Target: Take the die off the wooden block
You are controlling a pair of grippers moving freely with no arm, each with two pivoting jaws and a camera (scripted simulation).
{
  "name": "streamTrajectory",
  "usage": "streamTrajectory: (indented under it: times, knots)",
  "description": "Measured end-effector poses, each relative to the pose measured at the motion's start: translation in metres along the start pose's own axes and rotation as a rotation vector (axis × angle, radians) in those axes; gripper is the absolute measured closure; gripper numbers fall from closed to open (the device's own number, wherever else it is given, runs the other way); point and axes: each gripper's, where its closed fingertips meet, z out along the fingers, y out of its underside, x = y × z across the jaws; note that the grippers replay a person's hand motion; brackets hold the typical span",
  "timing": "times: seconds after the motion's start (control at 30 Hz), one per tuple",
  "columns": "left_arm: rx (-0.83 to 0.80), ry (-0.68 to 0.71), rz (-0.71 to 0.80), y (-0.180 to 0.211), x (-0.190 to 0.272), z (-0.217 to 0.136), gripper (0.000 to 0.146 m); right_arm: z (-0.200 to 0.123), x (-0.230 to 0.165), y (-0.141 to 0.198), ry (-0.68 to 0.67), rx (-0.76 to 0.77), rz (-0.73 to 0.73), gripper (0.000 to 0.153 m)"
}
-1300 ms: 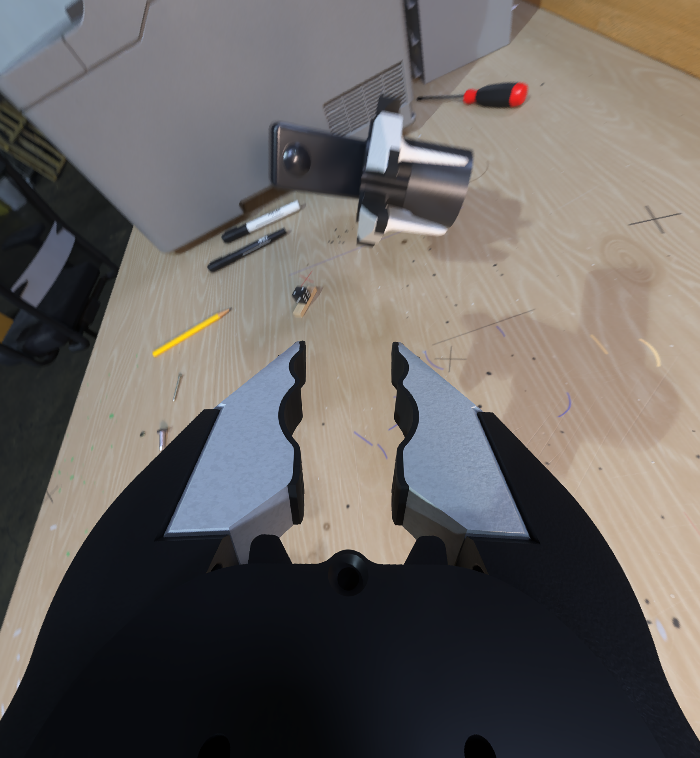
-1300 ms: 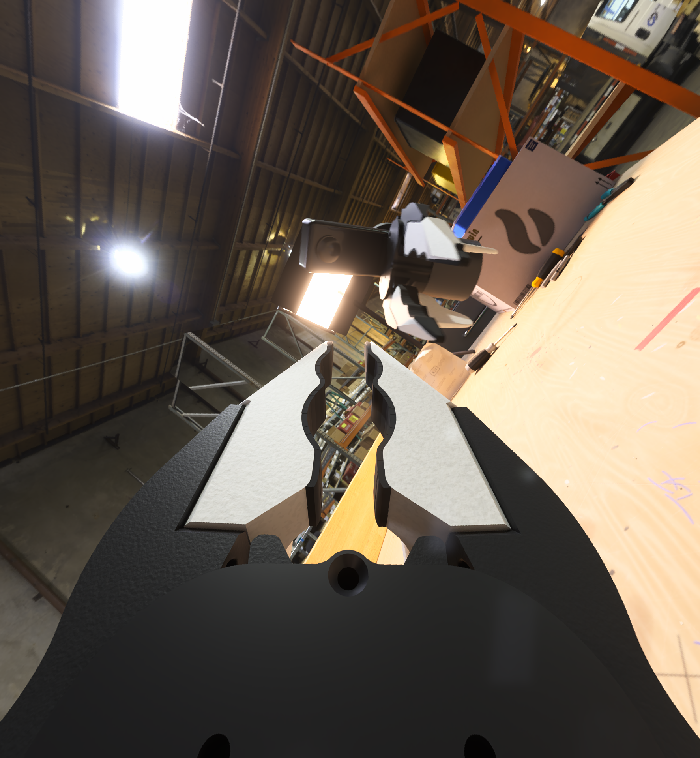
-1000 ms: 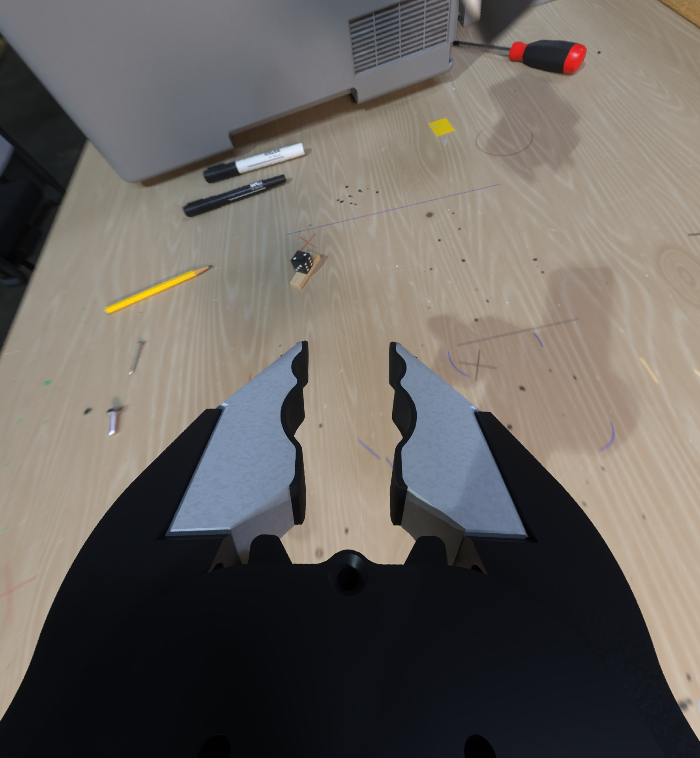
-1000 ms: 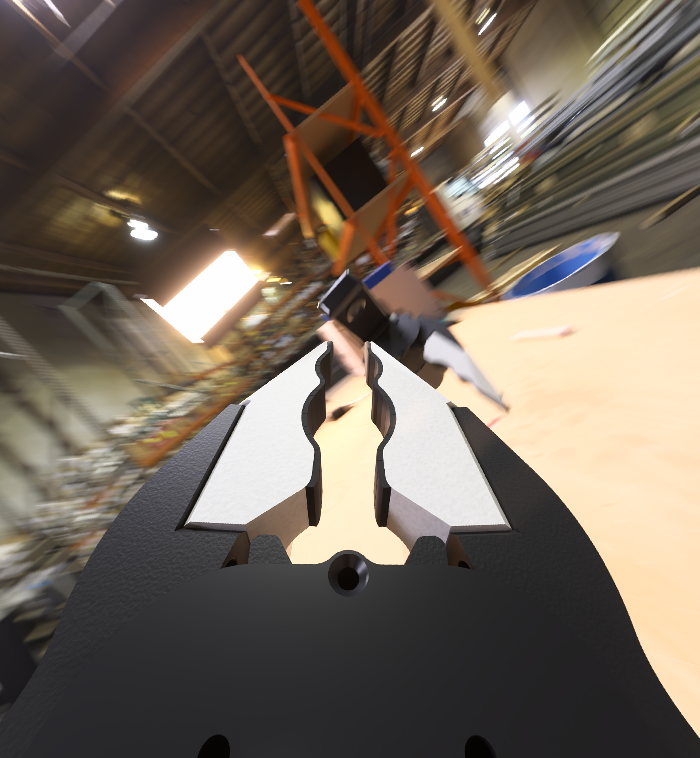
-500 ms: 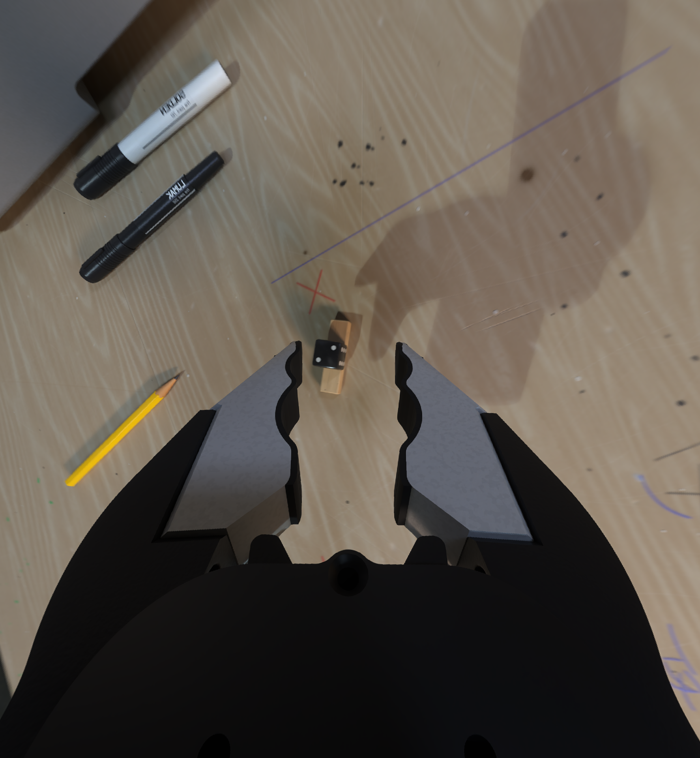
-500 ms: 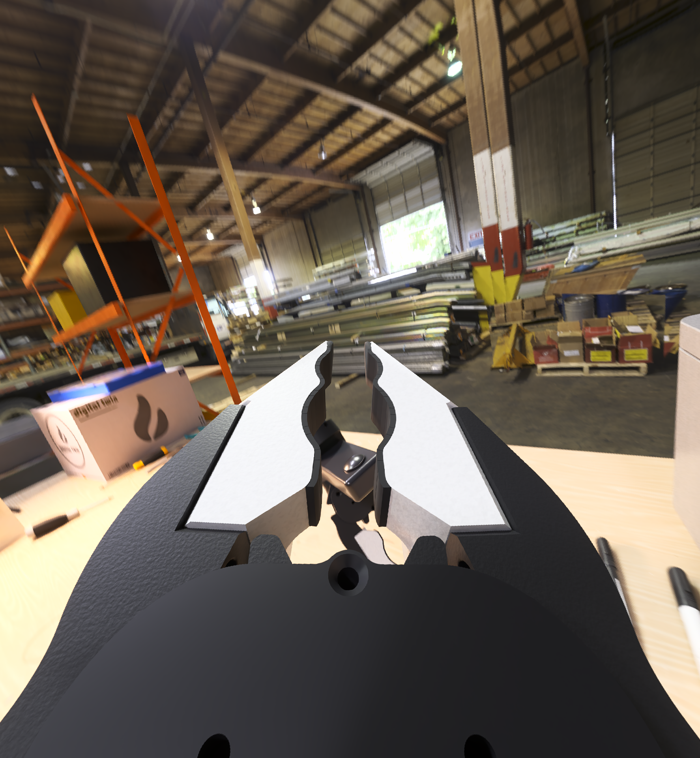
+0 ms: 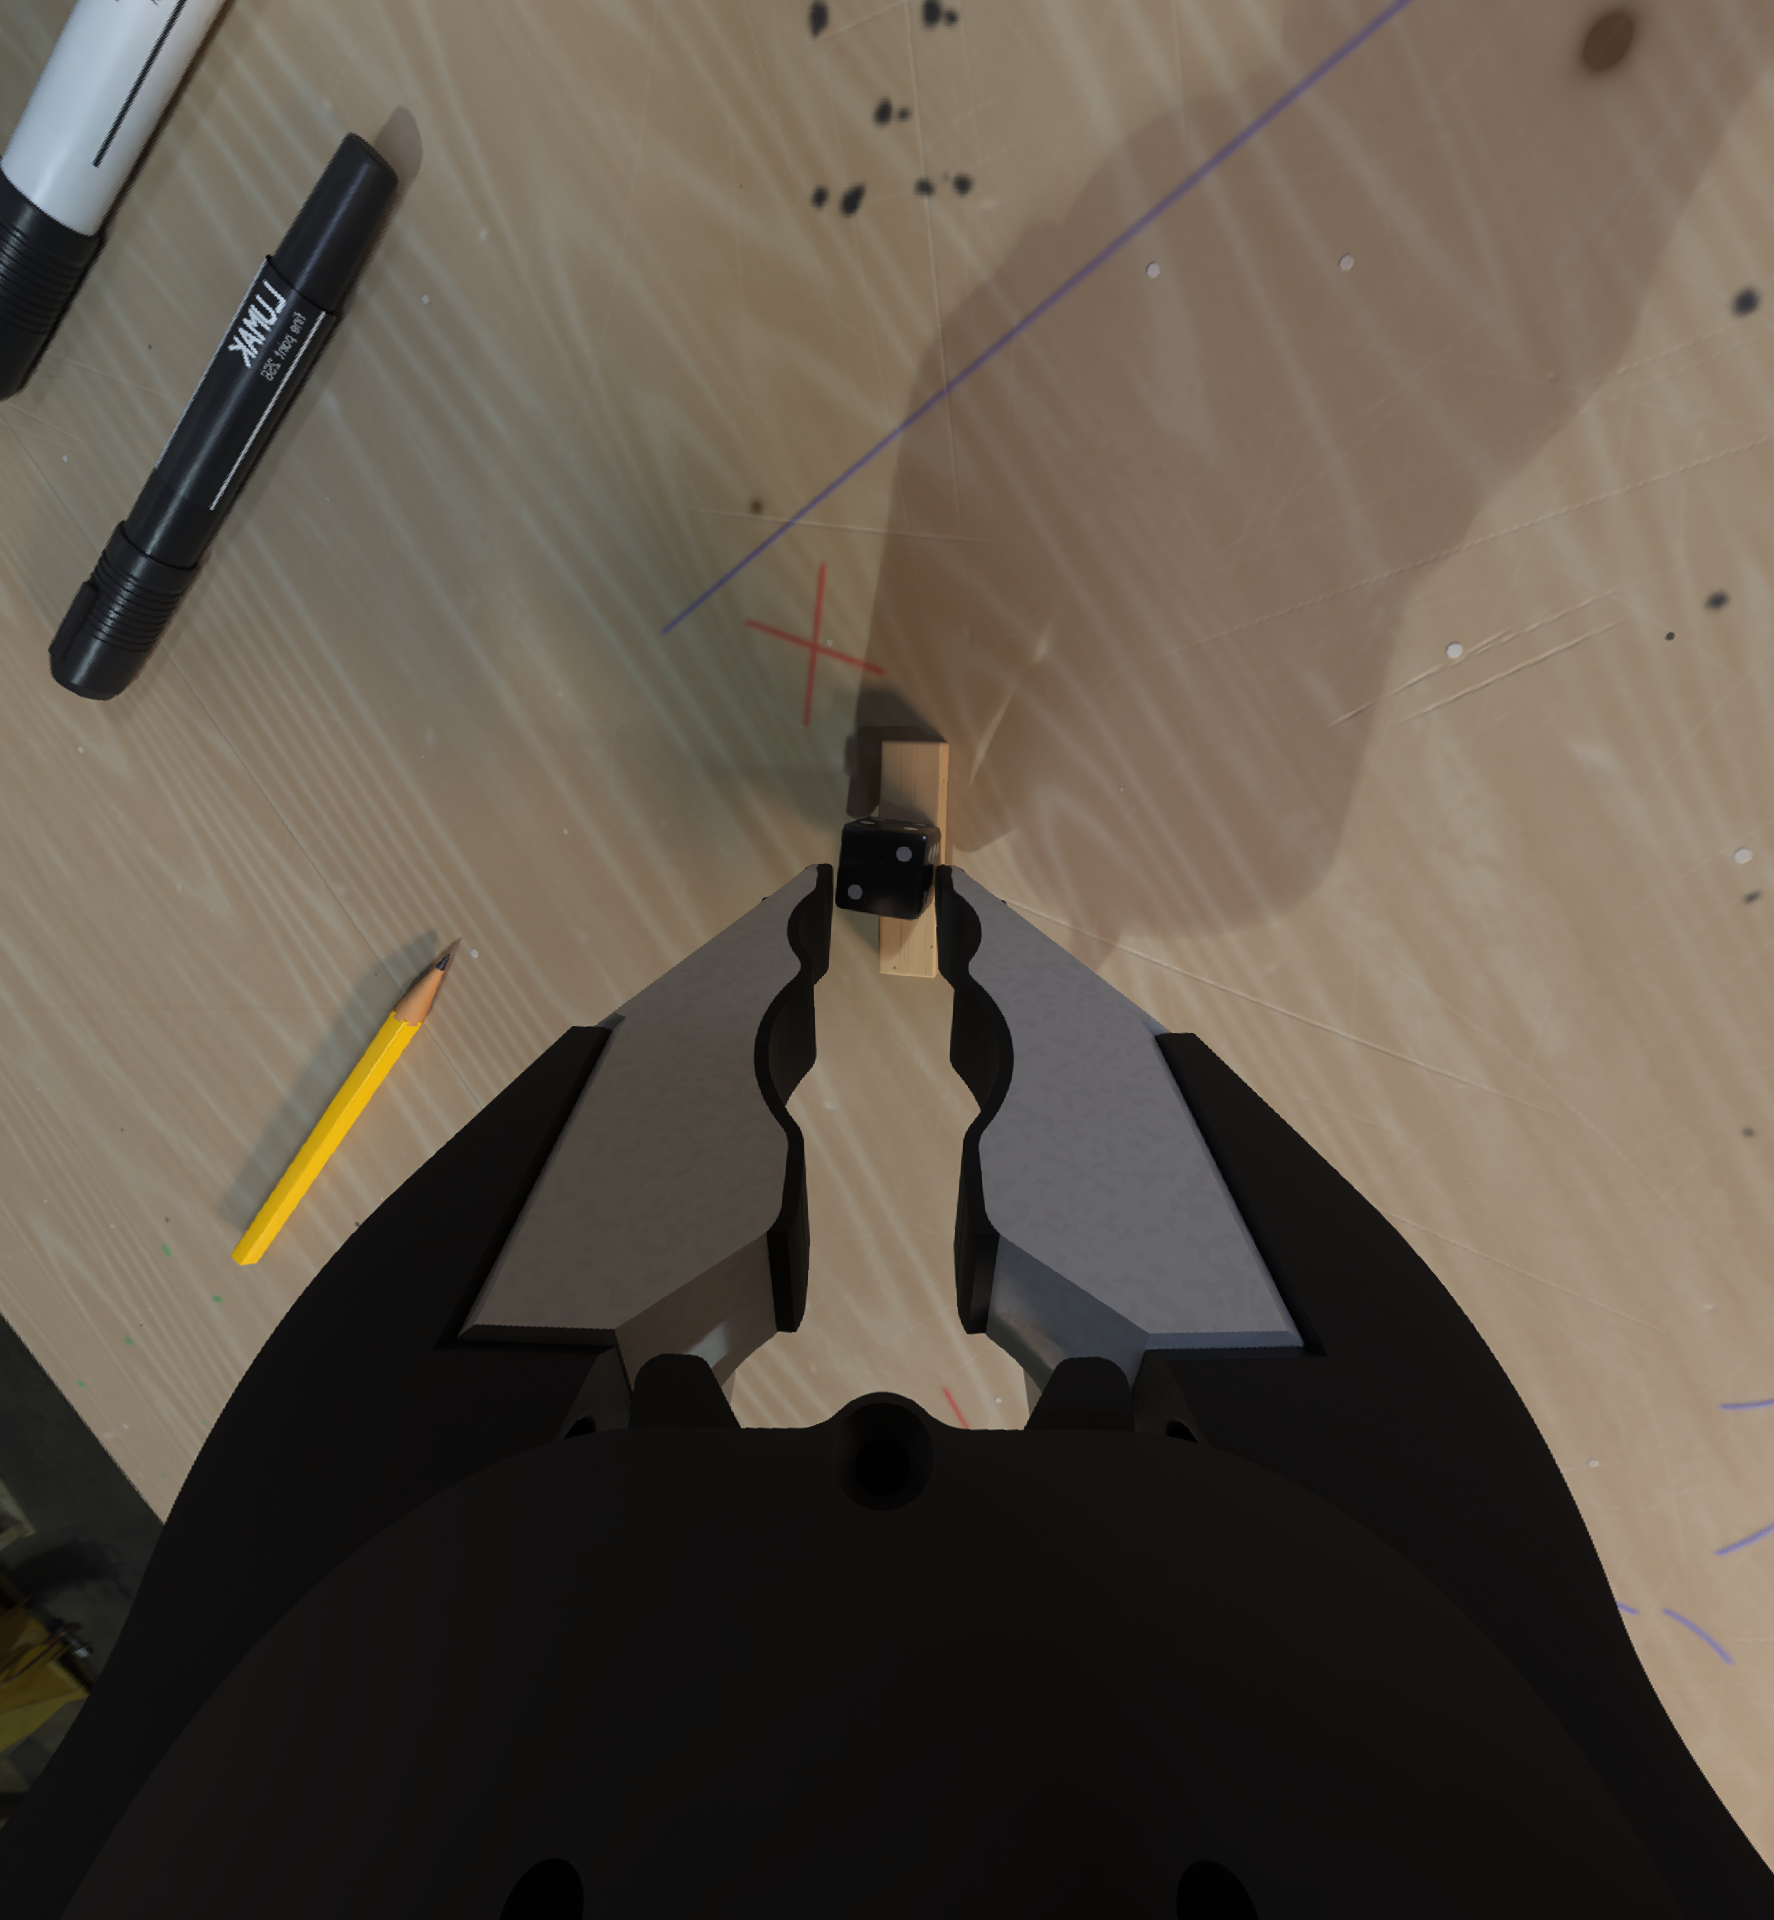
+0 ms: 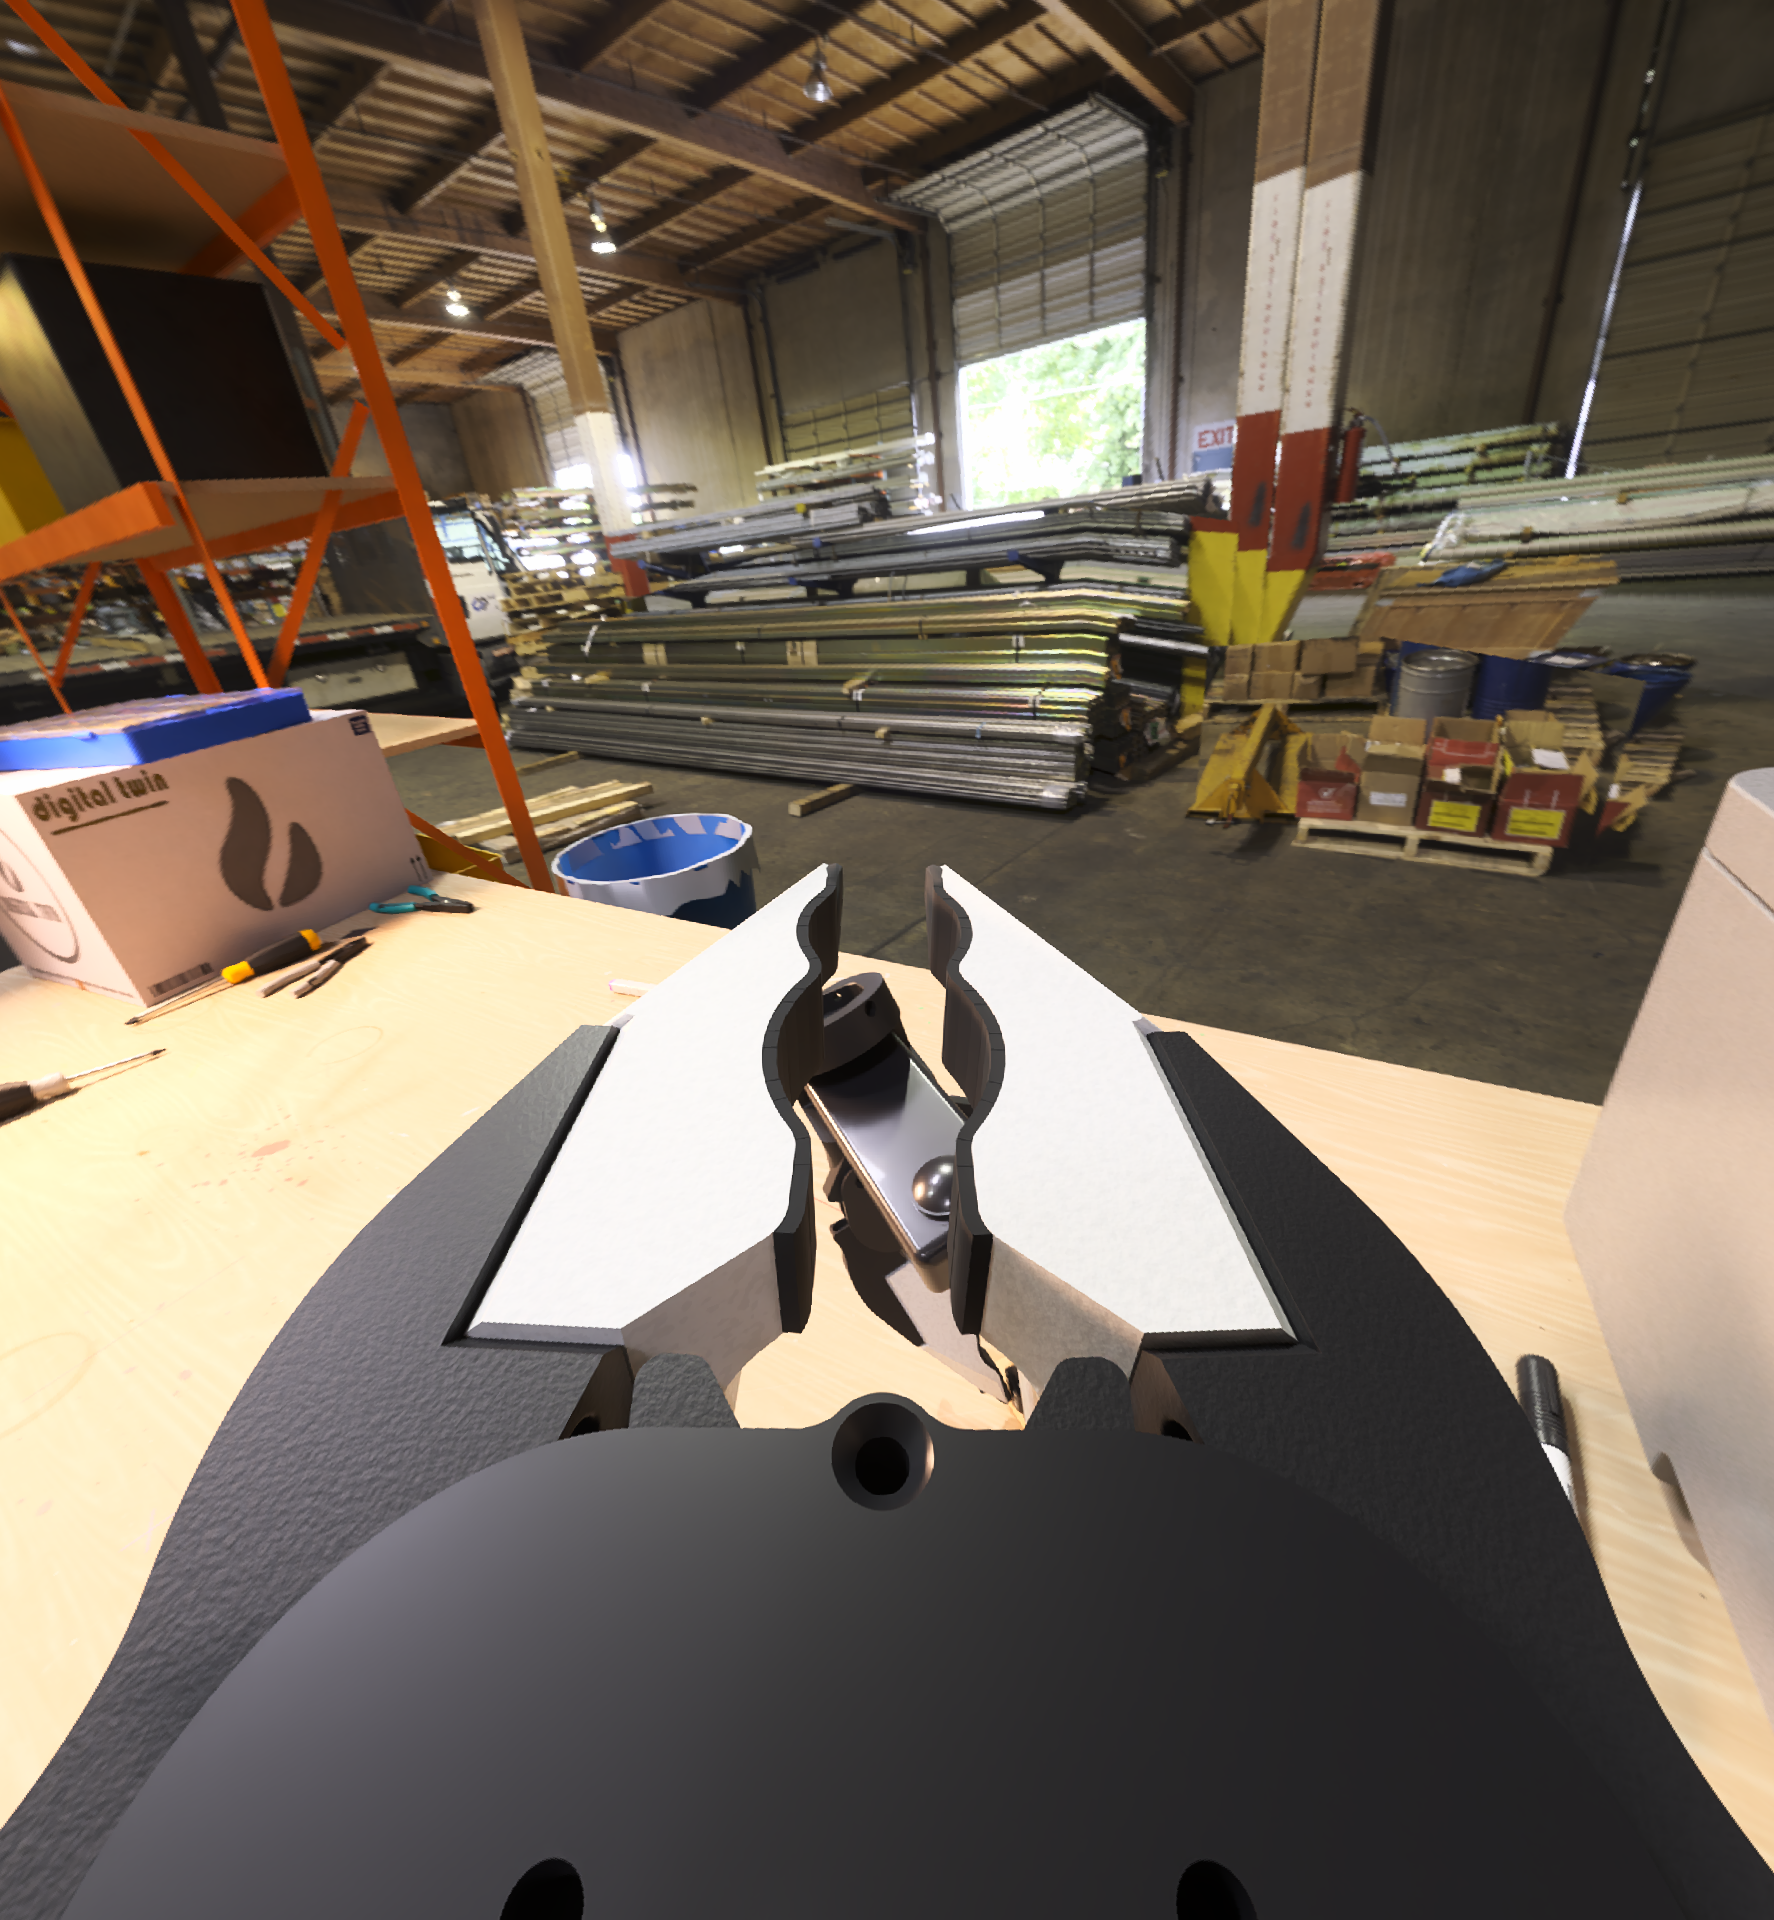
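A small black die [image 7: 888, 868] with white pips sits over the middle of a short wooden block [image 7: 914, 774] lying on the workbench. My left gripper [image 7: 883, 883] points down at it, its two fingertips pressed against the die's left and right sides. I cannot tell whether the die still rests on the block. My right gripper [image 8: 885, 883] hovers above the bench, its fingers a narrow gap apart and empty. Between them the left gripper's back [image 8: 883, 1122] shows below. The die and block are hidden in the right wrist view.
A black marker [image 7: 228, 416] and a white marker [image 7: 52, 177] lie upper left, and a yellow pencil [image 7: 343, 1112] lies left of my fingers. A red cross [image 7: 812, 649] is drawn beyond the block. A grey machine [image 8: 1735, 1195], cardboard box [image 8: 166, 842] and screwdriver [image 8: 31, 1091] stand around.
My left gripper has come down over the block and narrowed its fingers onto the die. My right gripper swung from facing the ceiling to level, above the left one.
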Motion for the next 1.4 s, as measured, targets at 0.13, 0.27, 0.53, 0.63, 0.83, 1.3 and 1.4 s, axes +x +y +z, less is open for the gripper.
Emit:
streamTrajectory:
  times: [0.13,0.27,0.53,0.63,0.83,1.3,1.4]
  knots:
    - [0.006,0.002,-0.002,0.001,0.001,0.000,0.128,0.003,0.003,0.001,0.022,-0.008,-0.007,0.137]
    - [0.102,-0.009,-0.079,-0.001,0.000,-0.004,0.128,0.004,0.002,0.001,0.026,-0.012,-0.023,0.137]
    - [0.545,-0.083,-0.398,-0.010,-0.004,-0.060,0.128,-0.004,-0.006,-0.016,0.019,0.077,-0.057,0.137]
    - [0.740,-0.123,-0.530,0.001,0.000,-0.101,0.128,-0.006,-0.012,-0.025,0.009,0.129,-0.074,0.137]
    - [1.079,-0.310,-0.664,0.041,0.024,-0.205,0.128,-0.002,-0.030,-0.042,-0.015,0.228,-0.122,0.137]
    - [1.284,-0.605,-0.674,0.103,0.104,-0.271,0.128,0.086,-0.078,-0.007,-0.172,0.142,-0.093,0.137]
    - [1.423,-0.502,-0.700,0.100,0.107,-0.272,0.128,0.103,-0.083,0.008,-0.195,0.091,-0.068,0.137]
